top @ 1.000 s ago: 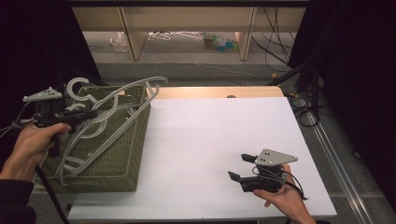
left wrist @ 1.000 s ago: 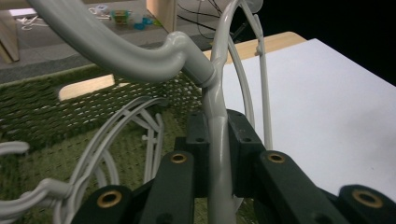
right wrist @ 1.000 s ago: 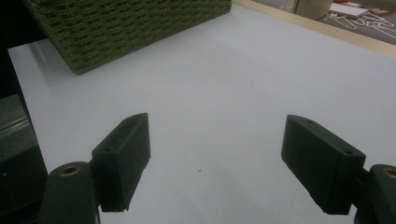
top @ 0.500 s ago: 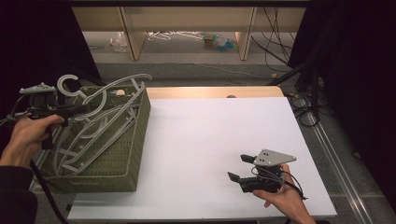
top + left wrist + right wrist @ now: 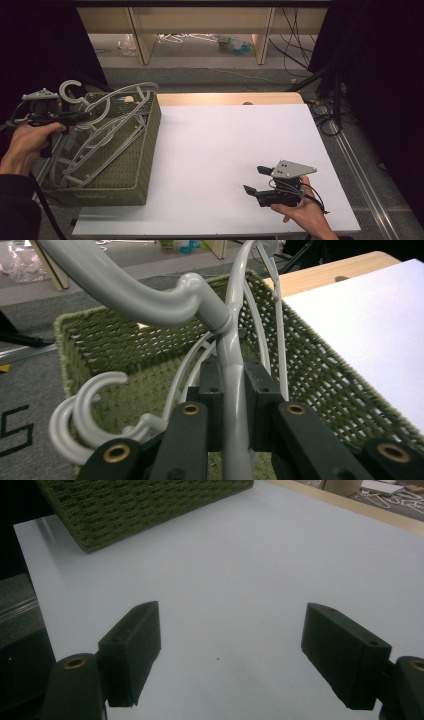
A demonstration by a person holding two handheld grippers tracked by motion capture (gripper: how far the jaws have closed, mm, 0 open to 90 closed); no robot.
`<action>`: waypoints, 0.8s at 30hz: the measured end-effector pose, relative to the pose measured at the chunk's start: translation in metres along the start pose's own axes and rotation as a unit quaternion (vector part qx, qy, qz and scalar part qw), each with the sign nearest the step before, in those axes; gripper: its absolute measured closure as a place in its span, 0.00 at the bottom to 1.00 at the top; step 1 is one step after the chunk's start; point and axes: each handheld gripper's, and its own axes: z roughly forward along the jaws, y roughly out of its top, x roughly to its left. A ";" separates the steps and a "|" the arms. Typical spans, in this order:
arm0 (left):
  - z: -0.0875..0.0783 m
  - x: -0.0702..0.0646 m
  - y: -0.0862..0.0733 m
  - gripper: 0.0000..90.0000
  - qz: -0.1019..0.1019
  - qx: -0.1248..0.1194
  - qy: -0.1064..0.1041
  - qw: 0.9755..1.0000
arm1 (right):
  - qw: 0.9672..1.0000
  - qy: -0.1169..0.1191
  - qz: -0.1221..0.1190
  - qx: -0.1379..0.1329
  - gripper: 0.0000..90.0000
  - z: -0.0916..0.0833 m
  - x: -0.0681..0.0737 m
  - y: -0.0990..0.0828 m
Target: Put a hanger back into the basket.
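Hanger clamped inside left gripper

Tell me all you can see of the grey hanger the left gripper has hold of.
The pale grey plastic clothes hanger has a thick curved hook at the top, a round collar below it, and thin arms running down into the green woven basket. It is tilted, its hook raised above the basket's far-left corner. The left gripper is shut on its neck just below the collar. Other grey hangers lie tangled beneath it.
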 end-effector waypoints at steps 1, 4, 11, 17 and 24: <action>-0.001 0.002 -0.001 0.89 -0.001 0.002 0.003 1.000 | 1.000 0.000 0.001 0.000 0.28 0.000 0.000 0.000; -0.002 0.008 -0.006 0.89 -0.006 0.005 0.002 1.000 | 1.000 -0.001 -0.001 0.000 0.28 0.000 0.000 0.000; 0.000 0.013 -0.009 0.89 0.004 0.007 0.012 1.000 | 1.000 0.000 -0.002 0.002 0.28 0.001 0.001 0.000; 0.008 0.017 -0.017 0.89 0.006 0.027 0.016 0.999 | 1.000 0.004 -0.002 0.005 0.28 0.001 0.001 -0.001; 0.018 0.017 -0.026 0.89 0.006 0.043 0.003 0.999 | 1.000 0.002 -0.001 0.005 0.28 0.002 0.000 -0.001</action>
